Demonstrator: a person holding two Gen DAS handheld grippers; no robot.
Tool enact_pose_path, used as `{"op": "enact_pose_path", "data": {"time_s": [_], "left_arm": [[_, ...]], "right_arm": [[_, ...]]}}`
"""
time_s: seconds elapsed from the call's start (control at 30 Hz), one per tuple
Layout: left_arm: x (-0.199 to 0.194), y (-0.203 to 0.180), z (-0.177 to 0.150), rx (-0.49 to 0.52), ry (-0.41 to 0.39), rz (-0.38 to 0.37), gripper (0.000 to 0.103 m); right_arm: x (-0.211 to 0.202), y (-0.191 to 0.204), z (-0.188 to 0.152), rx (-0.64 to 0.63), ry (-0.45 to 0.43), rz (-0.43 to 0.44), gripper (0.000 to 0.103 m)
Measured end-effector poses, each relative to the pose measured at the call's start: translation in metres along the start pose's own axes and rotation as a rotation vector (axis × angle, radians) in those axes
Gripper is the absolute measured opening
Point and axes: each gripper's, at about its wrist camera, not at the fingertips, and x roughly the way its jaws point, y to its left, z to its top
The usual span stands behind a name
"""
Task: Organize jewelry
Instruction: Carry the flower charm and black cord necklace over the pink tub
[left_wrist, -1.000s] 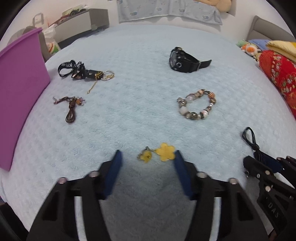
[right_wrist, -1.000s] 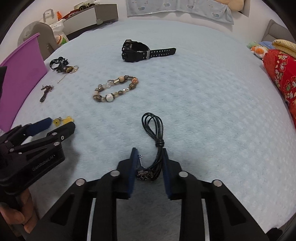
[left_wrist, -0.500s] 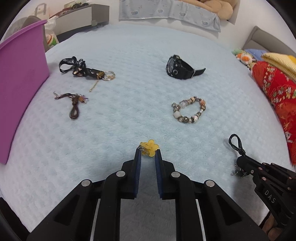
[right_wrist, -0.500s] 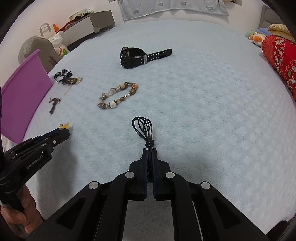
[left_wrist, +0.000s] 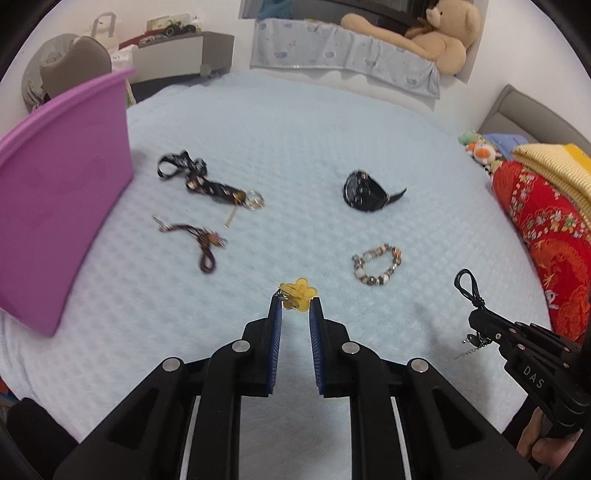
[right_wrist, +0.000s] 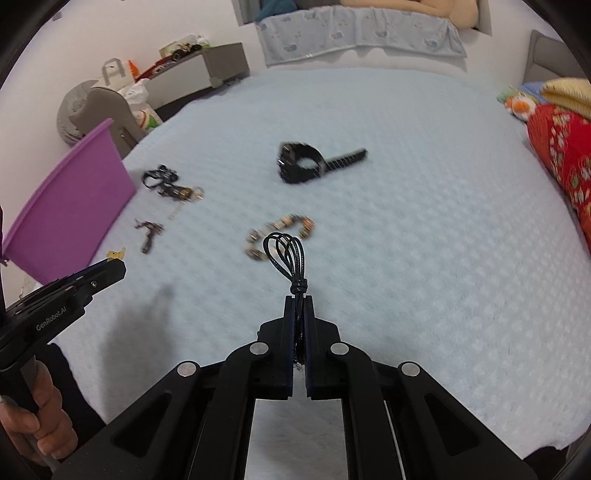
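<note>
One bed (left_wrist: 295, 140), pale blue cover; one purple bin (left_wrist: 62, 192) at left edge. On cover – one black watch (left_wrist: 364, 190), one beaded bracelet (left_wrist: 376, 264), two strap keychains (left_wrist: 207, 184) (left_wrist: 201, 240). Left tongs (left_wrist: 295, 301) narrow, pinching one yellow flower charm (left_wrist: 298, 293), lifted. Right tongs (right_wrist: 298, 299) clamped tight on one black cord necklace (right_wrist: 288, 254) – loops stick out ahead.

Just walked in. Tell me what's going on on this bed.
A person is sorting jewelry with two handheld grippers. The left gripper pinches a yellow flower charm; the right gripper is shut on a looped black cord necklace, both lifted off the blue blanket. A black watch, beaded bracelet and two keychain-like pieces lie on the blanket beside a purple bin.
</note>
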Motion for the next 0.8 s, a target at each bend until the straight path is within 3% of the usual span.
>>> {"op": "enact_pose_path", "data": {"time_s": [0.4, 0.6, 0.8], "left_arm": [[-0.083, 0.054, 0.046, -0.003, -0.148, 0.102, 0.015], [-0.128, 0.093, 0.072, -0.023, -0.246, 0.123, 0.015], [-0.154, 0.144, 0.094, -0.085, -0.287, 0.213, 0.015]], "right_arm": [[-0.037, 0.086, 0.070, -0.104, -0.110, 0.155, 0.004], [-0.046, 0.155, 0.114, -0.189, -0.152, 0.273, 0.004], [-0.042, 0.232, 0.155, -0.283, -0.162, 0.376, 0.004]]}}
